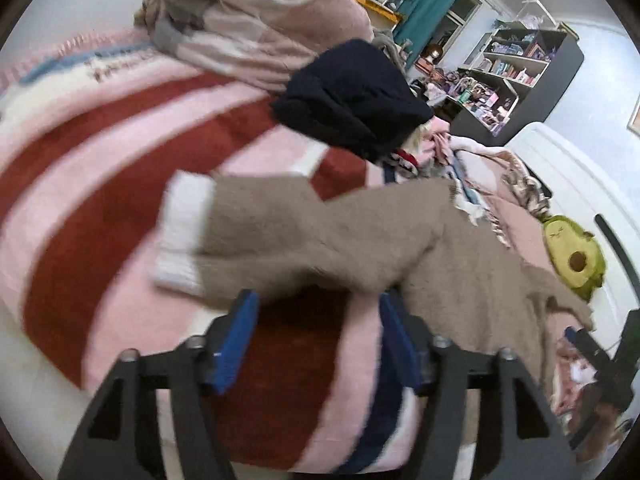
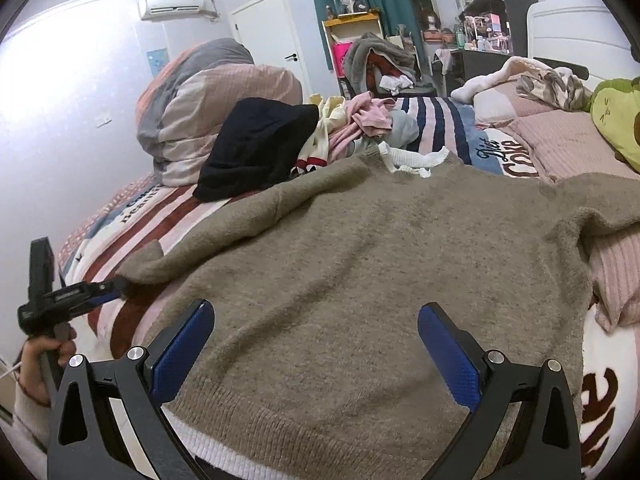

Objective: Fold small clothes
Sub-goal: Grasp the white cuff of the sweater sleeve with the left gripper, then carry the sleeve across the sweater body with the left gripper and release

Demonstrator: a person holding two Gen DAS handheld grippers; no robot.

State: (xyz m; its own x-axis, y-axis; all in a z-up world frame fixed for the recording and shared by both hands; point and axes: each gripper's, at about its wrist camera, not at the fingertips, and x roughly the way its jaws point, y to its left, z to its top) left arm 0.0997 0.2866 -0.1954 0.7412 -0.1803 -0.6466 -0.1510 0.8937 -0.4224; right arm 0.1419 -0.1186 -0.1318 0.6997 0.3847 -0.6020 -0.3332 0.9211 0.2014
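Observation:
A taupe knit sweater (image 2: 380,260) with white collar and white hem lies spread on the striped blanket on the bed. My right gripper (image 2: 316,340) is open, its blue pads above the sweater's lower body near the hem. In the left wrist view the sweater's sleeve (image 1: 300,232) with a white cuff (image 1: 184,232) stretches across. My left gripper (image 1: 316,308) has its jaws apart, with sleeve fabric draped over the right fingertip. From the right wrist view the left gripper (image 2: 120,288) appears to touch the sleeve edge; whether it grips is unclear.
A dark navy garment (image 2: 256,148) and a pile of pink and cream clothes (image 2: 352,120) lie behind the sweater. A folded duvet (image 2: 208,96) sits at the back left. An avocado plush (image 1: 572,252) lies on the bed's right. Shelves (image 1: 516,68) stand beyond.

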